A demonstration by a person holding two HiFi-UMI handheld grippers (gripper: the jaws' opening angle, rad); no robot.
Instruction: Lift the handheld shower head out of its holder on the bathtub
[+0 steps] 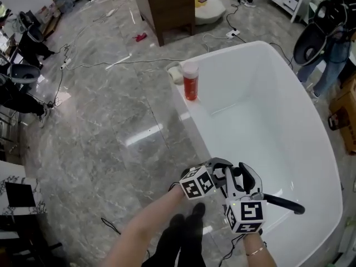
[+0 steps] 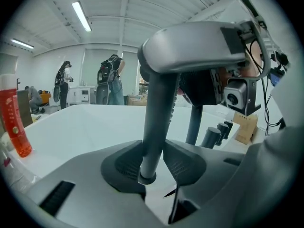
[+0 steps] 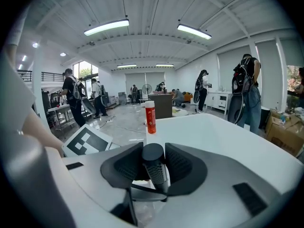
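Left hand-held gripper (image 2: 154,161), right hand-held gripper (image 3: 154,167) both clamping handheld shower head (image 2: 159,94) at 5 o'clock; white bathtub (image 1: 261,102) sitting on glossy marble floor (image 1: 111,127).

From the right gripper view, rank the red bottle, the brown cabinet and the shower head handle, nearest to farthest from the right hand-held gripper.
1. shower head handle: clamped between the jaws of the right hand-held gripper.
2. red bottle: standing on the bathtub rim, straight ahead.
3. brown cabinet: on the floor beyond the bottle, slightly to its right.
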